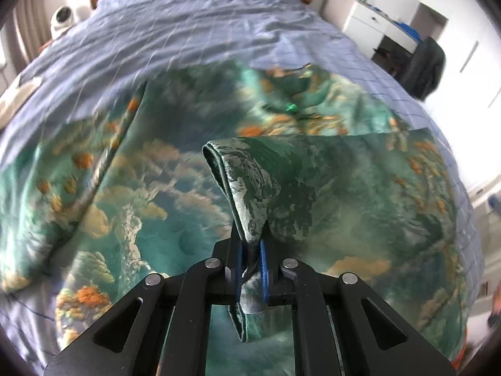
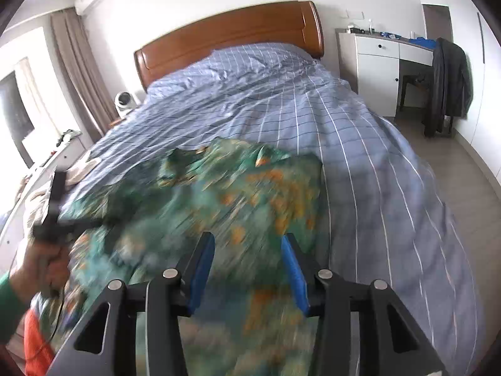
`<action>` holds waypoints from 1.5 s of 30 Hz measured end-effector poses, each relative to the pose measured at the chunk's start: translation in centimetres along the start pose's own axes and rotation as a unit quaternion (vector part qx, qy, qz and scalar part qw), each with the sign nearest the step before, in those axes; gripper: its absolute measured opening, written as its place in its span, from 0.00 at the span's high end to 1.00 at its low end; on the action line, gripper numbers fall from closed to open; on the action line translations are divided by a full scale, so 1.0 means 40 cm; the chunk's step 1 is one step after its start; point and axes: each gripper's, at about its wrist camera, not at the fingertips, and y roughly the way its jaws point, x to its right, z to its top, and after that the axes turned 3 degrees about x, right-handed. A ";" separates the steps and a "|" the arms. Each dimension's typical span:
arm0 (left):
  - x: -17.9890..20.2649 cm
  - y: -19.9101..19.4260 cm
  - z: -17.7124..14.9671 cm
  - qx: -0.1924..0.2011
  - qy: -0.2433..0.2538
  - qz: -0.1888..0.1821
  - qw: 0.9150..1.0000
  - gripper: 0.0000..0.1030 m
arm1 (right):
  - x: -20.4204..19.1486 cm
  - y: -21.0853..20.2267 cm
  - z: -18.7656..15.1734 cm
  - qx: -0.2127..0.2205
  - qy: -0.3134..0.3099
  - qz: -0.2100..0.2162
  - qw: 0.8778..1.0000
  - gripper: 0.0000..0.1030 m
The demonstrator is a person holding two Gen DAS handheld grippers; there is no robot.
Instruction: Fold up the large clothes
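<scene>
Bed (image 2: 360, 144) with a blue checked cover
A green garment (image 1: 162, 188) printed with orange and cream clouds lies spread on its near half, below the wooden headboard (image 2: 231, 37)

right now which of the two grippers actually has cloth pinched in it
The left gripper: its blue pads are clamped on a fold of the green printed garment. The right gripper hangs above the garment with nothing between its pads.
</scene>
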 end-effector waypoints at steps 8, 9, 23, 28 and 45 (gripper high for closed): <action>-0.024 0.055 -0.077 0.017 -0.007 0.001 1.000 0.90 | 0.025 0.357 0.116 -0.041 0.001 0.008 0.999 0.58; -0.026 0.056 -0.077 0.020 -0.006 0.001 1.000 0.90 | 0.028 0.407 0.108 -0.062 -0.001 0.005 0.998 0.59; -0.027 0.077 -0.082 0.047 0.005 0.010 0.999 0.88 | 0.012 0.335 -0.031 -0.128 -0.014 0.030 0.991 0.61; -0.017 0.077 -0.087 0.054 0.012 0.021 0.998 0.88 | -0.006 0.267 -0.102 -0.144 -0.033 0.031 0.989 0.62; -0.063 -0.071 -0.143 0.077 0.004 0.061 0.995 0.10 | -0.055 0.195 -0.166 -0.066 -0.014 -0.047 0.997 0.44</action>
